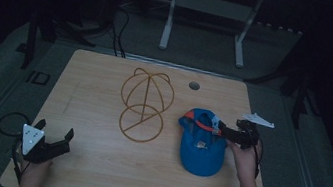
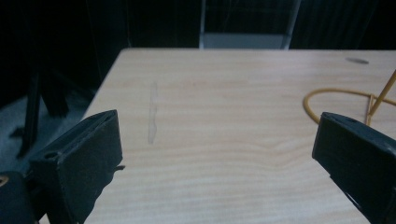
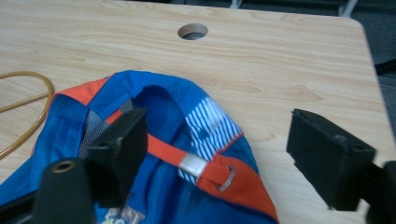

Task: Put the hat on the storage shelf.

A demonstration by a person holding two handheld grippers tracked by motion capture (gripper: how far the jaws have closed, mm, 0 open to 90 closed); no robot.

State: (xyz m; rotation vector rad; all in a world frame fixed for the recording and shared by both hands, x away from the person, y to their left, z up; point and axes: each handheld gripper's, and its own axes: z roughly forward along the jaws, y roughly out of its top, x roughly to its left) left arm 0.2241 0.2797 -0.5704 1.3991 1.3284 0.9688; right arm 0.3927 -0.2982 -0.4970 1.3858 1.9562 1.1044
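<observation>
The right claw [image 3: 217, 154] stands spread wide over the back strap of the blue cap [image 1: 202, 144], gripping nothing; the left claw [image 1: 54, 136] rests released on the counter [image 1: 92, 163].

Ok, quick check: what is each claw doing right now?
Left claw: open, holding nothing, over bare table.
Right claw: open at the blue cap, jaws either side of its orange back strap, not pressing on it.

black two-jaw grippers [image 1: 66, 139], grey three-cornered plates, trailing cables
</observation>
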